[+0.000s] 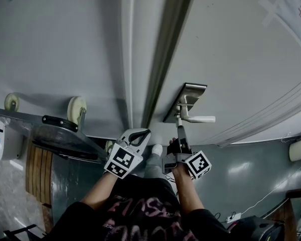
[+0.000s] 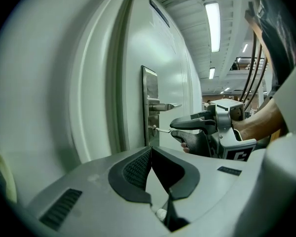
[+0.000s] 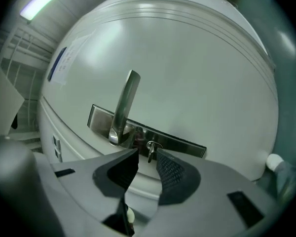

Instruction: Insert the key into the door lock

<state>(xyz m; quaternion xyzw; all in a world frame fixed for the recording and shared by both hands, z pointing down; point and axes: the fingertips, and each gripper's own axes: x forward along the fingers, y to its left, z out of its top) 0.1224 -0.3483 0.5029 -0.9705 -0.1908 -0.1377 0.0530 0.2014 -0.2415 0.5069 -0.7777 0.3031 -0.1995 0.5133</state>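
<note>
While the left gripper (image 1: 139, 133) hangs off the door, tips pressed together on nothing, the key (image 2: 162, 129) sits in the lock (image 3: 187, 144) below the handle (image 3: 126, 102). Its bow lies between the spread jaws of the right gripper (image 2: 172, 130), seemingly untouched. Small, light, stiff and slick, it wants a square pinch on the flat bow; skewed force could bend it.
</note>
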